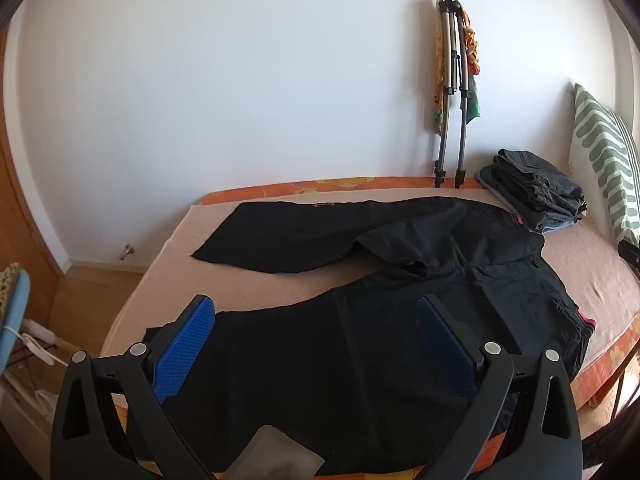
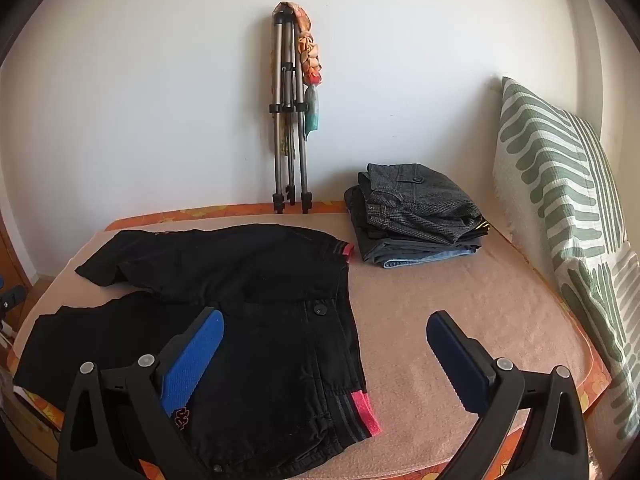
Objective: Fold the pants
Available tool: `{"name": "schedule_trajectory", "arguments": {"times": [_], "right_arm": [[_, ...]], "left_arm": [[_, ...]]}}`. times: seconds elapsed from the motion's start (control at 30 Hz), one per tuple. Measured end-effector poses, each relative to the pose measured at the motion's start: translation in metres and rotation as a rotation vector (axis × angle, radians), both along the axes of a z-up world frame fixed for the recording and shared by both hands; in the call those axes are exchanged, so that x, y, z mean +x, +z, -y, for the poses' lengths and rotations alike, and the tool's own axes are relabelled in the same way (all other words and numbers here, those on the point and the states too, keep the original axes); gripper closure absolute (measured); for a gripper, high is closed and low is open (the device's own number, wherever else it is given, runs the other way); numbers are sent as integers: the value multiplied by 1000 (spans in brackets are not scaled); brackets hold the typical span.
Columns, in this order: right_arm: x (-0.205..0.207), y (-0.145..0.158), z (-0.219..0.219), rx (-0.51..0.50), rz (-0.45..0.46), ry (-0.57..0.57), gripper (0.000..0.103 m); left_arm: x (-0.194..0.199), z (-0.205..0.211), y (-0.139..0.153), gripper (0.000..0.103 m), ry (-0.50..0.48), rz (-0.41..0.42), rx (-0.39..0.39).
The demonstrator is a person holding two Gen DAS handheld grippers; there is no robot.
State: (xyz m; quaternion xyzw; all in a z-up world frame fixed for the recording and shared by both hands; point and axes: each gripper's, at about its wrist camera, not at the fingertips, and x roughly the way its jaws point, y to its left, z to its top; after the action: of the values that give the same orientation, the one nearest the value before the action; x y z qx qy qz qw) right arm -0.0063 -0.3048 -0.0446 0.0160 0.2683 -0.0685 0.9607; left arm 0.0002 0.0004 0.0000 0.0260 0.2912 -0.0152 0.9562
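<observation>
no legible text, label, brand or number is seen, only a small red embroidered emblem [image 2: 181,419] on the black pants [image 2: 256,360], its characters not readable

Even soft daylight, sharp focus, no motion blur; the white wall [image 1: 240,100] is bright with bluish falloff, black pants [image 2: 256,300] lose fold detail, and fisheye bending with dark vignetting marks corners.

A folded tripod [image 2: 289,120] leans upright against the white wall [image 2: 160,80] at twelve o'clock, colourful cloth draped over it. At one o'clock a stack of folded clothes [image 2: 416,216] sits on the pink blanket [image 2: 460,312]. A green-patterned pillow [image 2: 560,184] stands at three o'clock.
</observation>
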Motion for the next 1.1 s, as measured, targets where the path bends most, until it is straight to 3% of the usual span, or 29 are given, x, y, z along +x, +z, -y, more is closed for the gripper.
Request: {"name": "schedule_trajectory", "arguments": {"times": [0.1,1.1], "right_arm": [[1,0,-2,2,-1,5,0],[-1,-1,0,-5,14,-6,0]], "left_arm": [[1,4,0,2,4,-9,27],[-2,-4,-2,2,18,2,15]]}}
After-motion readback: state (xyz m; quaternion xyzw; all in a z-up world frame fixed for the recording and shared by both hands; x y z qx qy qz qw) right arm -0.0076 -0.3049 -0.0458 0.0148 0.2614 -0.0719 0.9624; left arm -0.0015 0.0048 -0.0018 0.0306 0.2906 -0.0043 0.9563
